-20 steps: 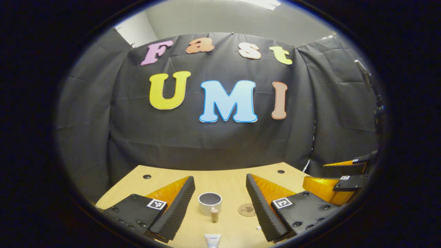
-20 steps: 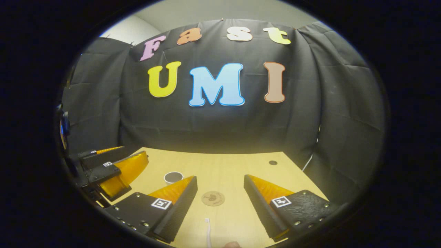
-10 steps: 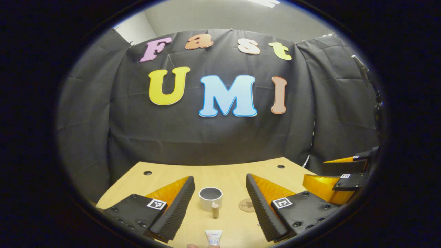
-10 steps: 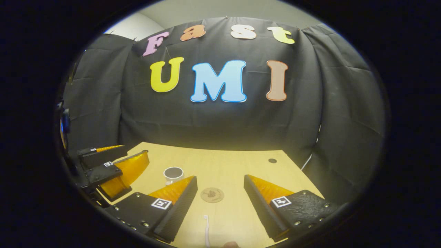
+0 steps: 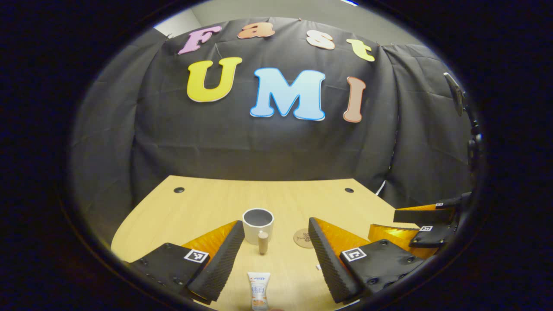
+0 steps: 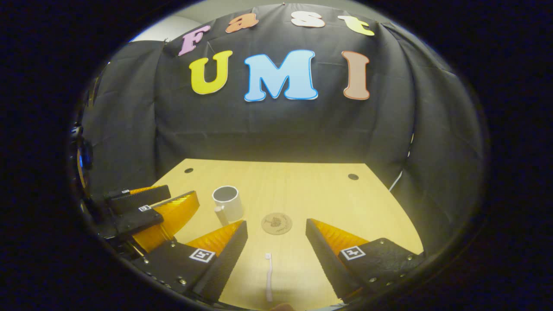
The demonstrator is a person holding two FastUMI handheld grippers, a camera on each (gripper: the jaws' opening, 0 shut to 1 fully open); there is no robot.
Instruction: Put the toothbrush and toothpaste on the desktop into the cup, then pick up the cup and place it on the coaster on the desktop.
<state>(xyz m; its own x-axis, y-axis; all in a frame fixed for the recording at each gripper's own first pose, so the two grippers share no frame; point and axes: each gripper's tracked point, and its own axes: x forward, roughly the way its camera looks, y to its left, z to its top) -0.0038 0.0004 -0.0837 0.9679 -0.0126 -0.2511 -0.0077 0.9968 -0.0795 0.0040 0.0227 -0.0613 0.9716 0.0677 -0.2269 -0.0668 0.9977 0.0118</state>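
Observation:
A white cup (image 5: 258, 220) with a wooden handle stands upright on the wooden desk (image 5: 207, 203); it also shows as the cup (image 6: 227, 202) in the right gripper view. A round cork coaster (image 5: 303, 238) lies to its right, seen as the coaster (image 6: 277, 223) ahead of the right gripper. The toothpaste tube (image 5: 259, 293) lies near the desk's front edge, below my left gripper (image 5: 274, 250), which is open and above the desk. A white toothbrush (image 6: 268, 274) lies lengthwise beneath my right gripper (image 6: 276, 252), also open with nothing held.
The other gripper (image 5: 425, 226) shows at the right edge of the left gripper view, and the left one (image 6: 147, 211) at the left of the right gripper view. Two cable holes (image 6: 353, 176) sit near the desk's far edge. Black cloth walls close the booth.
Both views have tilted down and the grippers have moved forward: more desk shows, and the toothpaste, toothbrush, cup and coaster sit higher in the frames. Both grippers stay open.

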